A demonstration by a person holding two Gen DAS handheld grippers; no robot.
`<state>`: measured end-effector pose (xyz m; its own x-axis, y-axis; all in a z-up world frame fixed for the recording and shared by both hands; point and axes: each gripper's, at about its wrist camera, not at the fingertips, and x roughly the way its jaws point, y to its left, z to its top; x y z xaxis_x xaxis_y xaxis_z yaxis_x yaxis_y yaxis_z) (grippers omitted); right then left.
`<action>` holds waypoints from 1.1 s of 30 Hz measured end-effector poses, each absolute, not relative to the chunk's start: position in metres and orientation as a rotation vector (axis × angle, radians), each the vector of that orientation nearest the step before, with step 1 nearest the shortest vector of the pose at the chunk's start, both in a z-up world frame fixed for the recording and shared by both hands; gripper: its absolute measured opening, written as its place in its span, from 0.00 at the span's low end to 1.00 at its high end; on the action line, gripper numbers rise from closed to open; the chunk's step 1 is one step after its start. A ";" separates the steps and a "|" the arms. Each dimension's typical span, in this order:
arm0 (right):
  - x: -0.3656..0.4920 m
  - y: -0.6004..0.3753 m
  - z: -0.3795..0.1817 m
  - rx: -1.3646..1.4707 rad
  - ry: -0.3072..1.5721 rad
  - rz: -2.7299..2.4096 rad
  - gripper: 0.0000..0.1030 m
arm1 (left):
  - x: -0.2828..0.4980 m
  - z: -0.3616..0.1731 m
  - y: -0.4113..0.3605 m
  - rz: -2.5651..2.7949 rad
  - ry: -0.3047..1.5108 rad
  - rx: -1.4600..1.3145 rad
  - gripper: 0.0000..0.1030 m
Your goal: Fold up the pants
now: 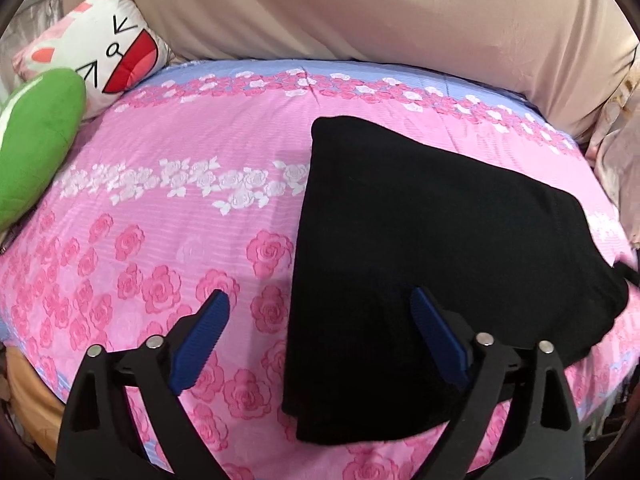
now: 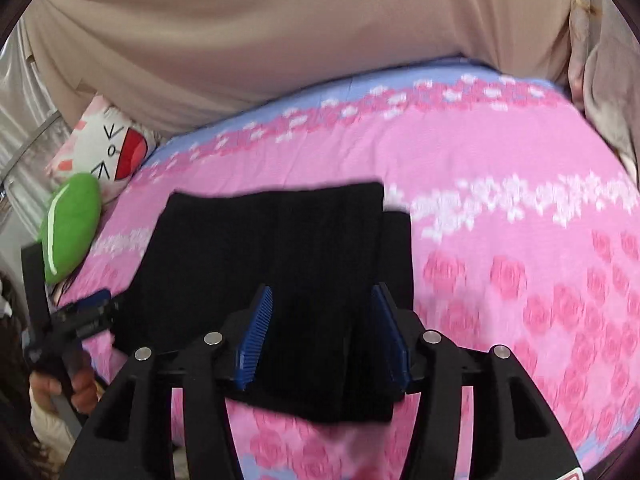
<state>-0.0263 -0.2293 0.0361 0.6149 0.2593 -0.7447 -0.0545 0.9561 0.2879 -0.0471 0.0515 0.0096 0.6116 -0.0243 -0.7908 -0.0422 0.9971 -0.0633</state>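
Black pants (image 1: 420,240) lie folded in a compact stack on the pink rose-print bedsheet (image 1: 160,232). My left gripper (image 1: 318,298) hovers over the stack's left edge with its jaws wide apart; the left blue pad (image 1: 208,320) is over bare sheet, the right one over black cloth, and nothing is gripped. In the right wrist view the pants (image 2: 272,240) sit under my right gripper (image 2: 322,292), whose jaws stand apart above the near edge of the fabric without pressing it. The left gripper (image 2: 88,312) shows at that view's left edge, held by a hand (image 2: 76,388).
A white cat-face pillow (image 1: 104,52) and a green plush cushion (image 1: 36,140) lie at the bed's far left. A beige padded surface (image 1: 360,8) rises behind the bed. Pale crumpled fabric (image 1: 616,152) lies at the right. Bare sheet (image 2: 500,280) spreads to the right of the pants.
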 end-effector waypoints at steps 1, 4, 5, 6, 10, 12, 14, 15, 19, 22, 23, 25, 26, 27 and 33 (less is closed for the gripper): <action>-0.028 -0.228 0.031 0.248 0.910 0.186 0.50 | -0.048 0.008 0.052 0.008 0.919 -0.085 0.89; -0.031 -0.221 0.017 0.230 0.930 0.192 0.28 | -0.048 -0.002 0.050 0.022 0.939 -0.077 0.89; -0.035 -0.222 0.018 0.229 0.919 0.189 0.22 | -0.050 0.000 0.051 0.023 0.940 -0.086 0.89; -0.042 -0.224 0.025 0.223 0.895 0.191 0.21 | -0.052 0.003 0.052 0.020 0.938 -0.094 0.89; -0.052 -0.237 0.026 0.200 0.880 0.175 0.21 | -0.067 0.016 0.054 -0.010 0.892 -0.094 0.95; -0.045 -0.242 0.008 0.243 0.913 0.198 0.31 | -0.062 0.003 0.052 -0.061 0.940 -0.122 0.95; -0.050 -0.248 0.016 0.290 0.890 0.163 0.52 | -0.062 -0.002 0.058 -0.097 0.963 -0.212 0.95; -0.054 -0.251 0.022 0.282 0.870 0.131 0.67 | -0.061 -0.003 0.061 -0.134 0.973 -0.261 0.95; -0.051 -0.263 0.013 0.367 0.902 0.134 0.75 | -0.053 -0.019 0.062 -0.194 1.012 -0.347 0.96; -0.040 -0.270 -0.017 0.532 0.965 0.238 0.76 | -0.049 -0.019 0.051 -0.229 0.980 -0.320 0.82; -0.040 -0.270 -0.018 0.546 0.926 0.241 0.60 | -0.047 -0.019 0.050 -0.232 0.974 -0.334 0.77; -0.034 -0.264 -0.024 0.593 0.935 0.294 0.43 | -0.045 -0.015 0.048 -0.278 0.975 -0.373 0.45; -0.033 -0.261 -0.018 0.583 0.924 0.296 0.37 | -0.045 -0.010 0.048 -0.274 0.975 -0.372 0.40; -0.035 -0.257 -0.013 0.561 0.915 0.290 0.34 | -0.047 -0.005 0.046 -0.270 0.965 -0.359 0.29; -0.069 -0.239 0.050 0.478 0.816 0.339 0.31 | -0.074 0.050 0.055 -0.353 0.865 -0.381 0.19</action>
<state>-0.0690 -0.2391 0.0502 0.6414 0.4639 -0.6111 -0.1059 0.8424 0.5284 -0.0740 0.0549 0.0496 0.5993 -0.4472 -0.6640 0.1443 0.8762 -0.4598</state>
